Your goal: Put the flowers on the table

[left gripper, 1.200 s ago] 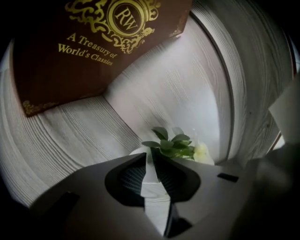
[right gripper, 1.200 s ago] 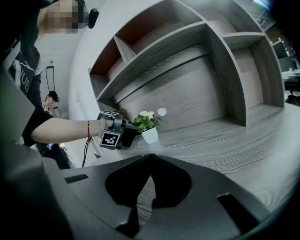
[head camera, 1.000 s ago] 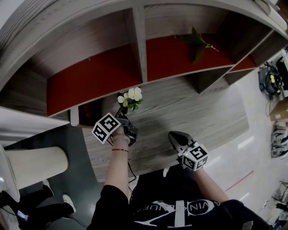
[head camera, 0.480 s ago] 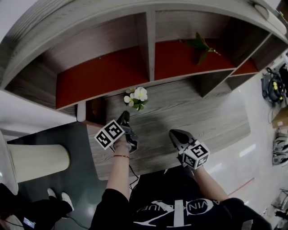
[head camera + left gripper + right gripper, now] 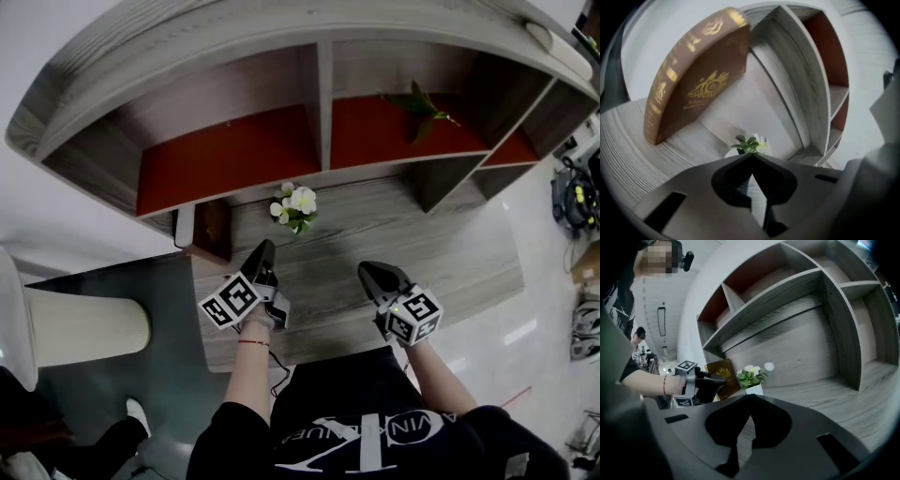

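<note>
The flowers (image 5: 297, 206), white blooms with green leaves in a small white pot, stand upright on the grey wooden table (image 5: 450, 253), near the back below the shelf. My left gripper (image 5: 266, 249) is shut and holds nothing, a short way in front of the flowers and apart from them. In the left gripper view the flowers (image 5: 751, 144) show just past the closed tips (image 5: 752, 157). My right gripper (image 5: 367, 271) is shut and empty, further right over the table. The right gripper view shows the flowers (image 5: 751, 377) beside the left gripper (image 5: 712, 383).
A brown book with gold print (image 5: 693, 79) leans at the table's back left, next to the flowers. The shelf unit (image 5: 319, 94) with red-backed compartments rises behind; a green plant (image 5: 417, 101) lies in one. A cream cylinder (image 5: 84, 328) stands at the left.
My left gripper has let go of the flowers and drawn back toward me; the pot stays on the table. The right gripper has barely moved.
</note>
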Motion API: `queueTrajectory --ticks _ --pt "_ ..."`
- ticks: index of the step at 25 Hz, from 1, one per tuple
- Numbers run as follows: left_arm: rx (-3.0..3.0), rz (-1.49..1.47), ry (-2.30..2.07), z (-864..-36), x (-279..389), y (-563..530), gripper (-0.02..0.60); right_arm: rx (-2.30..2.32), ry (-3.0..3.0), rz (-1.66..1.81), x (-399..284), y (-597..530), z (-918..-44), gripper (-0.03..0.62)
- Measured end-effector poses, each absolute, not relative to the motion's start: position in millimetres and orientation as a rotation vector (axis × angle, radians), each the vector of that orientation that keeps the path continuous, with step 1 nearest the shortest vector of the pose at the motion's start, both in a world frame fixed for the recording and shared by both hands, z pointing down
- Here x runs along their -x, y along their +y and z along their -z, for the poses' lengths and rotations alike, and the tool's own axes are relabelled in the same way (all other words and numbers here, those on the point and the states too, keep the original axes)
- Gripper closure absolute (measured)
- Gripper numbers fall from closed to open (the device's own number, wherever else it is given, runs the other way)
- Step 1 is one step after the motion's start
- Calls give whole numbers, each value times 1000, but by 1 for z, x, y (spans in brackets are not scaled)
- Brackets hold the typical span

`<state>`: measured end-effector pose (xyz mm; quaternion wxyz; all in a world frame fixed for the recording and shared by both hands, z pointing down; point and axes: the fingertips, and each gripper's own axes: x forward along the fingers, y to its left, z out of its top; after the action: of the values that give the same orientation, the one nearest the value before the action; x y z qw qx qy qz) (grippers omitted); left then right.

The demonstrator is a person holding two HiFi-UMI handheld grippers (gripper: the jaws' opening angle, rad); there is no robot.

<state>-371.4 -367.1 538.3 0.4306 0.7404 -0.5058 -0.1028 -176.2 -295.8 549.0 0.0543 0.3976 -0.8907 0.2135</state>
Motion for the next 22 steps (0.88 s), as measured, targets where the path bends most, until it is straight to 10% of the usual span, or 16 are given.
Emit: queueTrajectory --ticks 22 --pt "-2288 47 -1731 -446 404 -311 579 -1229 -2832 -420 169 -306 -480 585"
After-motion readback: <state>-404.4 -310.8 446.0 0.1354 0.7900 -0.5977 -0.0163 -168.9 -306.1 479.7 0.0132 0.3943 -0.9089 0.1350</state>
